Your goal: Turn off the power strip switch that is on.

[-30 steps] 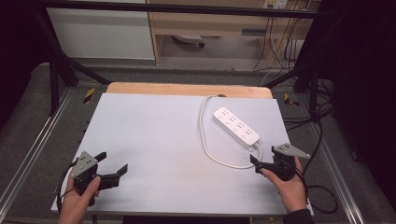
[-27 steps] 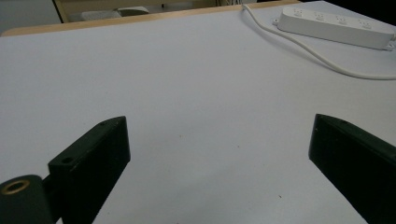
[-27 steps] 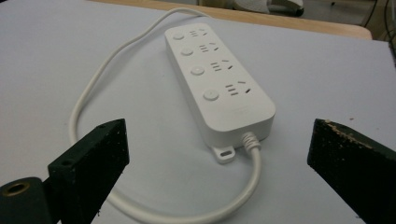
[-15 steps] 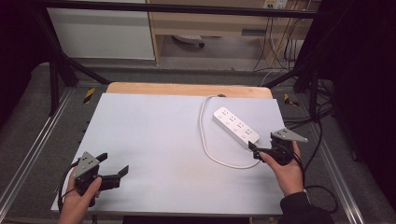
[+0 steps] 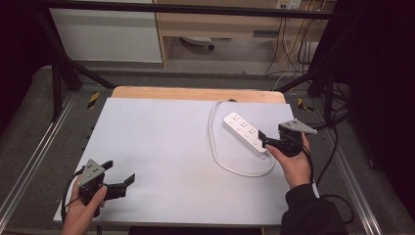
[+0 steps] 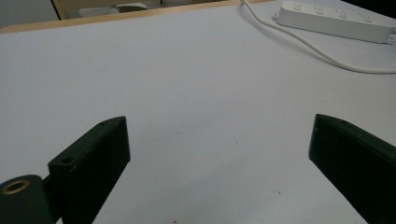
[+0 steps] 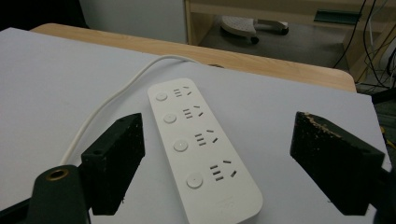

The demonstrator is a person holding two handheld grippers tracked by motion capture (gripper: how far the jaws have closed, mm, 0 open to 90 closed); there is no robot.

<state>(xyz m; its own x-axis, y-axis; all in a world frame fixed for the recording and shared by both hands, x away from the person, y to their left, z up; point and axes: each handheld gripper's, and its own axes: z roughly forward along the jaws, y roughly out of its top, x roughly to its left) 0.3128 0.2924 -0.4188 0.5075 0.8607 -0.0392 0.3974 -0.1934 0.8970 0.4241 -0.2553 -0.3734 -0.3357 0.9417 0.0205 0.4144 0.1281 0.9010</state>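
a white power strip (image 7: 203,154) lies flat on the table between the spread jaws of the right gripper (image 7: 215,163), its rounded near end just ahead of them and its long body running away from the jaws toward the table's far edge. it is a smooth, glossy plastic bar with rounded corners, carrying four socket groups in a row, each with a round button beside its slots. neither jaw touches it; both stand apart from its sides. the jaws are matte black blocks, and the one on the right of the right gripper view has pale crumbly wear along its top edge.

a round white cord (image 7: 109,112) leaves the strip's far end, curves out beyond the left-hand jaw and sweeps back past it. in the high view the cord (image 5: 214,142) makes a long loop on the table in front of the right gripper (image 5: 263,140), which a hand (image 5: 293,164) in a dark sleeve holds, a grey three-cornered plate on top.

the left gripper (image 6: 219,154) has its jaws wide apart over bare surface, nothing between them; the strip (image 6: 334,18) lies well ahead of them, toward the right-hand jaw's side. the table (image 5: 161,147) has a flat, matte pale-grey top with a light wooden strip along its far edge. in the high view the left gripper (image 5: 119,174) sits at the near left corner.
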